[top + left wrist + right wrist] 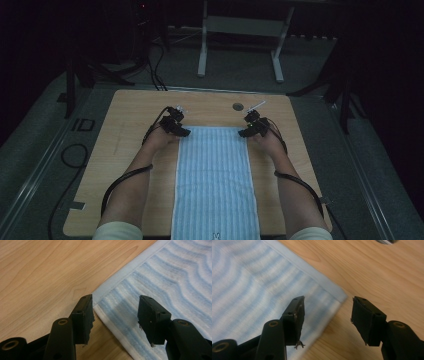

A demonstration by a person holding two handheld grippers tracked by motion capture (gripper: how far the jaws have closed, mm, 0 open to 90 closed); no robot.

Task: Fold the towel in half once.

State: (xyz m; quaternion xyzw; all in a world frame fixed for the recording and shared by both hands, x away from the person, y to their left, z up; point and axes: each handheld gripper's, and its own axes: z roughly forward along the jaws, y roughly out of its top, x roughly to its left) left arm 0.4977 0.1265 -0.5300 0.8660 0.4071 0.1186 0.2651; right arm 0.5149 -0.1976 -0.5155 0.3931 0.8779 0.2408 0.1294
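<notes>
open grippers [181, 127] [248, 126], striped towel [215, 175] corners

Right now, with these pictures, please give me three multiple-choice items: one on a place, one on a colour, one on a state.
1. Where are the two tools?
A. at the towel's far corners
B. at its near corners
C. off the table

2. What colours does the towel have?
A. red and black
B. plain green
C. blue and white stripes

3. How does the left tool stand?
A. shut on the towel
B. open over the corner
C. holding a cup

Answers:
1 A, the left tool and the right tool sit at the towel's far edge.
2 C, pale stripes run lengthwise.
3 B, its jaws stand apart, not pressing the cloth.
</notes>
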